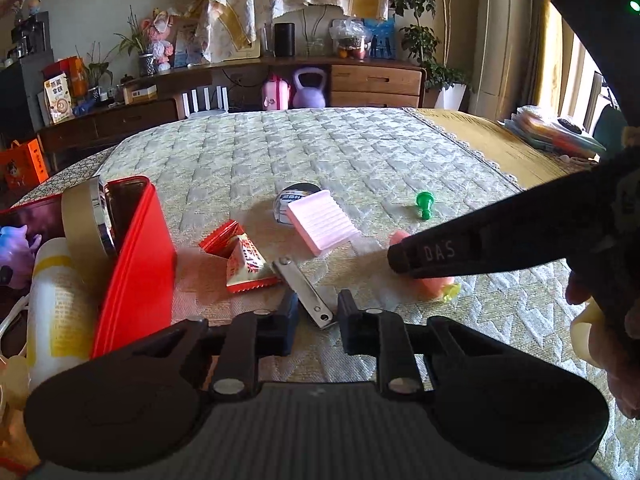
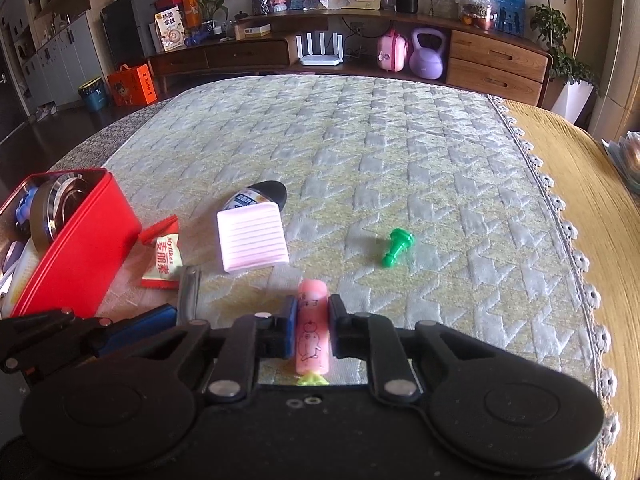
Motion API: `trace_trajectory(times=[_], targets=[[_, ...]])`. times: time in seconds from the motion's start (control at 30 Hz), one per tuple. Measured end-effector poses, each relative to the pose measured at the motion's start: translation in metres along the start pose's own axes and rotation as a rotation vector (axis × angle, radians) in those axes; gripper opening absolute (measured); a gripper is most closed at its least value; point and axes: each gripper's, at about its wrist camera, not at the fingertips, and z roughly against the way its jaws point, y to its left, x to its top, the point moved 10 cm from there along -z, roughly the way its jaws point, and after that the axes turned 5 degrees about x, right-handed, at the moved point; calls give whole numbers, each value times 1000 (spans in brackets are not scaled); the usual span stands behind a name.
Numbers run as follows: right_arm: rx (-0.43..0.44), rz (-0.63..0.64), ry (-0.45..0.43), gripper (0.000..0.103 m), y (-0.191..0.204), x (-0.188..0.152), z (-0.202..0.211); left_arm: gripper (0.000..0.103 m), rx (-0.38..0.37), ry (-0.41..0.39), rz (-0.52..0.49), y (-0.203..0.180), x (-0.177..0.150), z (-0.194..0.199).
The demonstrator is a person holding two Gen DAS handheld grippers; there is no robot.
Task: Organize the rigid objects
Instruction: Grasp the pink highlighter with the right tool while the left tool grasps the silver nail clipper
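Your right gripper [image 2: 313, 322] pinches the pink tube [image 2: 313, 328] at lower centre; your left gripper [image 1: 318, 314] is clamped on the nail clipper [image 1: 304, 290], low in its frame. Lift both straight up, then carry them left to the red tin [image 2: 76, 248], keeping the grippers apart.

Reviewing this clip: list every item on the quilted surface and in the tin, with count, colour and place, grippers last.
Tin: one, red, left edge, open.
Round metal case: one, gold and silver, standing in the tin.
White bottle: one, white with yellow, in the tin.
Purple toy: one, in the tin.
Snack packets: two, red, beside the tin.
Ridged pad: one, pink, centre.
Dark-capped container: one, behind the pad.
Green pawn: one, lying right of centre.
Nail clipper: one, silver, between left jaws.
Pink tube: one, clamped by right jaws.
Left gripper: black.
Right gripper: black.
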Motion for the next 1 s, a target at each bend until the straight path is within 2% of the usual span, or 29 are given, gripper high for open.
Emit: trace_trajectory(times=[0.1, 0.33, 0.7, 0.87, 1.0], targets=[[7, -13, -5, 15, 0, -4, 7, 12, 8, 6, 19, 4, 0, 0], [18, -41, -28, 15, -1, -19, 33, 11, 4, 28, 47, 8, -4, 12], [31, -47, -60, 15, 13, -36, 81, 10, -2, 22, 53, 15, -1, 53], [34, -39, -79, 15, 23, -38, 100, 4, -4, 15, 74, 27, 8, 71], [33, -32, -93, 15, 29, -39, 112, 4, -17, 9, 72, 33, 14, 81]])
